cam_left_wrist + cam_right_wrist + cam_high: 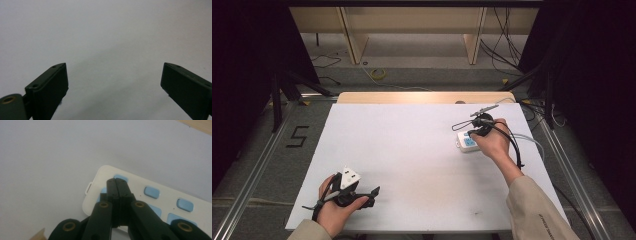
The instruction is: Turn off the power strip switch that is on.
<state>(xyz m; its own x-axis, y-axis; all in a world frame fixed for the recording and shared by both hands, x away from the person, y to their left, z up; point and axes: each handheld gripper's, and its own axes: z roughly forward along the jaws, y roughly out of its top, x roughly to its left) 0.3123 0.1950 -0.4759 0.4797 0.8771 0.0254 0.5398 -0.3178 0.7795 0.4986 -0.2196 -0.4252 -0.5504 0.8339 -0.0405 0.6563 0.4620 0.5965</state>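
the right hand reaches in from the five o'clock corner of the white table, forearm in a beige sleeve, wrist bent forward and down. its right gripper points down at a white remote with light blue buttons, which lies toward three o'clock on the table, near the right edge. in the right gripper view the jaws are pressed together with nothing between them, their tips just over the remote's end by the blue buttons; whether they touch it i cannot tell. the left hand rests at seven o'clock, well apart from the remote, its left gripper spread wide over bare table, jaws toward three o'clock.
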